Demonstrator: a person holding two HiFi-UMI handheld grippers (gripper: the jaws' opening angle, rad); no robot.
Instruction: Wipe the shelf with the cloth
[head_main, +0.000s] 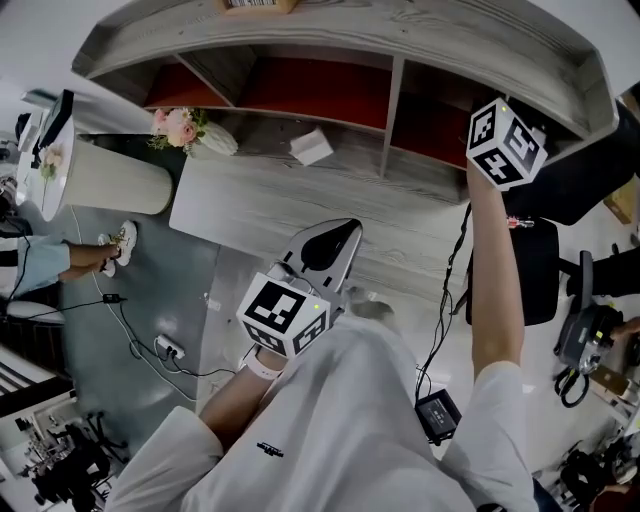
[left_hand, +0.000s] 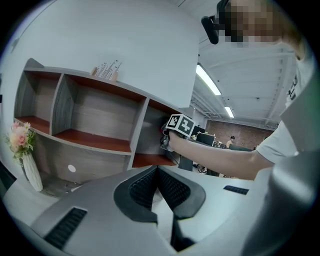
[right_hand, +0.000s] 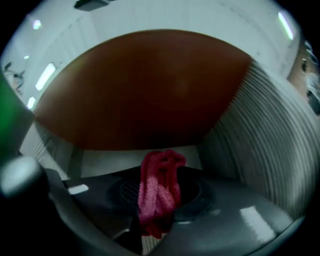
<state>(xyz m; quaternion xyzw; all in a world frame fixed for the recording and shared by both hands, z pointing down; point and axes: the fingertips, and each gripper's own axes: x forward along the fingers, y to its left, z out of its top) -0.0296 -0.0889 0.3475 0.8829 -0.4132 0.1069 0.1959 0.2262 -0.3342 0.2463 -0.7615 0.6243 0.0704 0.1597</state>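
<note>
The shelf unit (head_main: 330, 60) is grey wood with red boards and stands on a grey desk (head_main: 300, 210). My right gripper (head_main: 505, 140) reaches into the right-hand compartment; only its marker cube shows in the head view. In the right gripper view the right gripper (right_hand: 159, 185) is shut on a red cloth (right_hand: 159, 192), close to a red shelf board (right_hand: 140, 90) and a grey side wall (right_hand: 270, 145). My left gripper (head_main: 335, 238) hangs low in front of the desk. Its dark pads (left_hand: 145, 187) meet with nothing between them.
A vase of pink flowers (head_main: 185, 128) and a small white box (head_main: 312, 146) stand on the desk under the shelves. A white round table (head_main: 110, 175) is at the left, a black chair (head_main: 540, 270) at the right. Cables (head_main: 150, 345) lie on the floor.
</note>
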